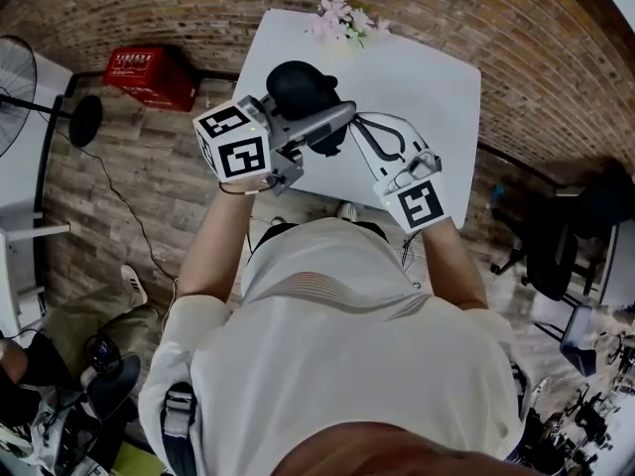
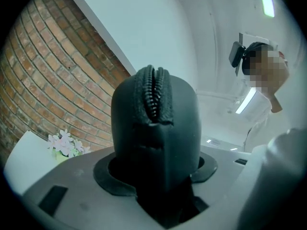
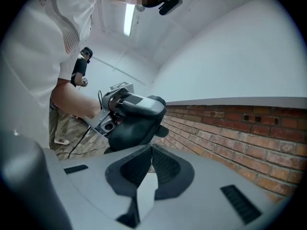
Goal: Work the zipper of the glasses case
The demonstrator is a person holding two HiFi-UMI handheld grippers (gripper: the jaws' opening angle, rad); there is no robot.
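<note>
black, with its zipper teeth [image 2: 152,97] facing the left gripper view, the glasses case [image 1: 301,89] was held up above the white table [image 1: 429,75], well in front of the pink flowers [image 1: 342,16] at the table's far edge. the left gripper [image 1: 327,123] was clamped on the case's lower end, one jaw on each side. the right gripper [image 1: 357,124] had its jaws pressed together at the tips, right at the case's edge; whether they pinched the zipper pull could not be told.
</note>
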